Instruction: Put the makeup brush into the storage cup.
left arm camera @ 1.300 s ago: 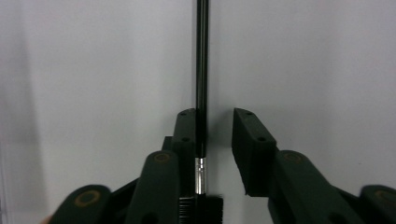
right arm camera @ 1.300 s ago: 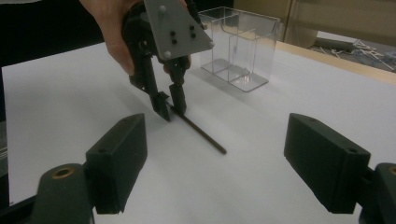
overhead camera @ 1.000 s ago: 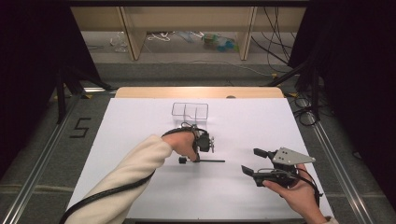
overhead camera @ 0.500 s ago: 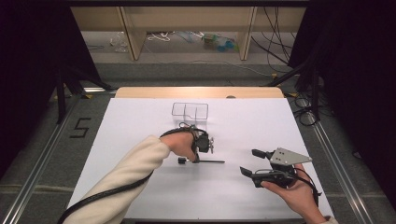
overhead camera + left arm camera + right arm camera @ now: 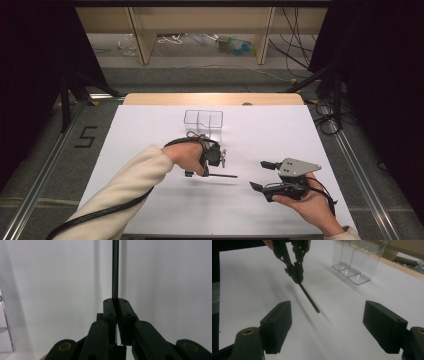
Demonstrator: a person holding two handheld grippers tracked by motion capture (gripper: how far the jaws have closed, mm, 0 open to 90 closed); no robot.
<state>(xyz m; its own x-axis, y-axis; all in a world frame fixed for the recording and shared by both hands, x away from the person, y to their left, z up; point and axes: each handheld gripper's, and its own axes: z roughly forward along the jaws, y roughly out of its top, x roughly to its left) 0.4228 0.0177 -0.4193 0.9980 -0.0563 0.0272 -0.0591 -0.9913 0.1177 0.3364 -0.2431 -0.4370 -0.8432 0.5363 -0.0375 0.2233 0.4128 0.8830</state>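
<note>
My left gripper [image 5: 196, 173] is shut on one end of a thin black rod [image 5: 223, 176] and holds it level just above the white table sheet [image 5: 150, 125], its free end pointing right. In the left gripper view the jaws [image 5: 115, 302] meet around the rod [image 5: 115, 270], which runs straight ahead. My right gripper [image 5: 260, 175] rests open in the hand at the right, its jaws facing the rod's free end. Its own view shows the wide-open right gripper [image 5: 332, 317], with the left gripper [image 5: 296, 271] and the slanting rod [image 5: 309, 300] beyond.
A clear plastic box with compartments [image 5: 203, 122] stands on the sheet behind the left hand, and its edge shows at the left [image 5: 5, 315] and at the top right [image 5: 352, 262]. The table's wooden far edge [image 5: 215, 98] lies beyond; dark floor and cables surround it.
The left hand has risen slightly with the rod gripped in it, and a shadow now shows beneath them. The right gripper has stayed about where it was.
</note>
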